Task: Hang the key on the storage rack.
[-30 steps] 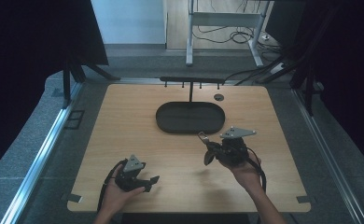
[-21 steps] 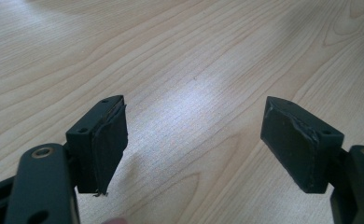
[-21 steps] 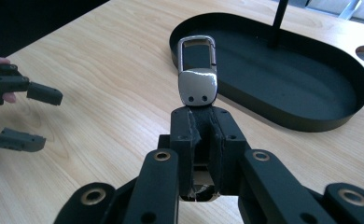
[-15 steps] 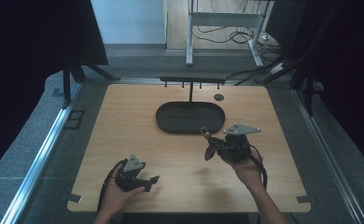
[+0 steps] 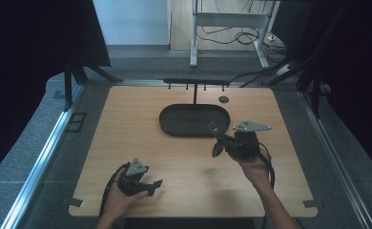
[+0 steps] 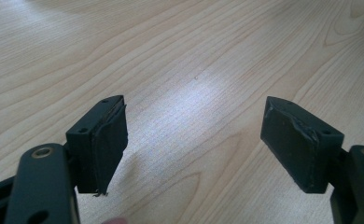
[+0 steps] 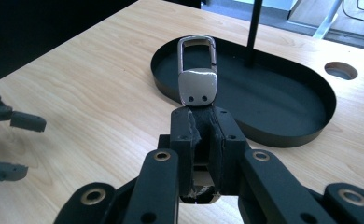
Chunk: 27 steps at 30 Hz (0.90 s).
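Note:
My right gripper [image 7: 203,116] is shut on the dark strap of a silver metal clasp [image 7: 198,70], which sticks out past the jaw tips toward a black oval tray [image 7: 283,102]. From above, the right gripper [image 5: 222,140] hovers just in front of the tray [image 5: 174,125], at its right end, with the clasp [image 5: 213,128] pointing at the rim. My left gripper [image 5: 156,187] rests near the table's front edge on the left. Its jaws stand wide apart over bare wood, and this left gripper [image 6: 194,135] holds nothing.
A thin black post [image 5: 194,95] rises from the tray's far side and carries a horizontal bar with small pegs [image 5: 196,82]. A round hole [image 5: 223,99] sits in the tabletop behind the tray. Bare wood lies between the two grippers.
The right gripper has drifted a little to the right and farther from the person, still holding the clasp. The left gripper has stayed put.

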### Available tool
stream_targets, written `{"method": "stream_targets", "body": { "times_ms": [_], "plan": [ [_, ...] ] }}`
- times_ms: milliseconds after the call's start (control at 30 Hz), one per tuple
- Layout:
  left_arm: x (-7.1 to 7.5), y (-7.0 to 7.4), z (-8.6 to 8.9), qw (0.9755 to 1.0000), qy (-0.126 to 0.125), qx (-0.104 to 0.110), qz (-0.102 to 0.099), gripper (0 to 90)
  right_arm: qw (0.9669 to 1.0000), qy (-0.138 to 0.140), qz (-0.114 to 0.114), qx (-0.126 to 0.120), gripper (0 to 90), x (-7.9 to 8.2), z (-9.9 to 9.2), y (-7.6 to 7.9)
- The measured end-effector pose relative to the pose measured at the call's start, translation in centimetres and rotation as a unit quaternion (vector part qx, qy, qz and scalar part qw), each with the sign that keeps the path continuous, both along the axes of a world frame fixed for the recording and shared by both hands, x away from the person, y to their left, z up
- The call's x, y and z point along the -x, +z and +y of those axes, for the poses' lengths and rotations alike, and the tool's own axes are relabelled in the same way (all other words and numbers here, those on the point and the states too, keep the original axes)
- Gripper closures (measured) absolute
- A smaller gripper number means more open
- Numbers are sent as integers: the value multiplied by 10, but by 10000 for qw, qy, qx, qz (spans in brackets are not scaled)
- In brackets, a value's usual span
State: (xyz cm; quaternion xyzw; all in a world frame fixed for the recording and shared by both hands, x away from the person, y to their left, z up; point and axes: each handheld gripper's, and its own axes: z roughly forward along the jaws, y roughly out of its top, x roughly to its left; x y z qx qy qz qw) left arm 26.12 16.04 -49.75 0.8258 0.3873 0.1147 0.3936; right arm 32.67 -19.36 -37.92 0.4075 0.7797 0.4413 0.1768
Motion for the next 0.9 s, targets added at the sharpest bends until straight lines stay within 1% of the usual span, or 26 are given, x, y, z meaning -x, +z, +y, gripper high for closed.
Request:
{"method": "stream_targets", "body": {
  "times_ms": [400, 900],
  "plan": [
    [0, 0, 0, 10000, 6, -2, 8, 233, 9997, -220, -44, -115, 808, -12, -8, 5],
    [0, 0, 0, 10000, 17, -12, 10, 233, 9984, -530, -109, -152, 808, -27, -15, 9]
  ]
}}
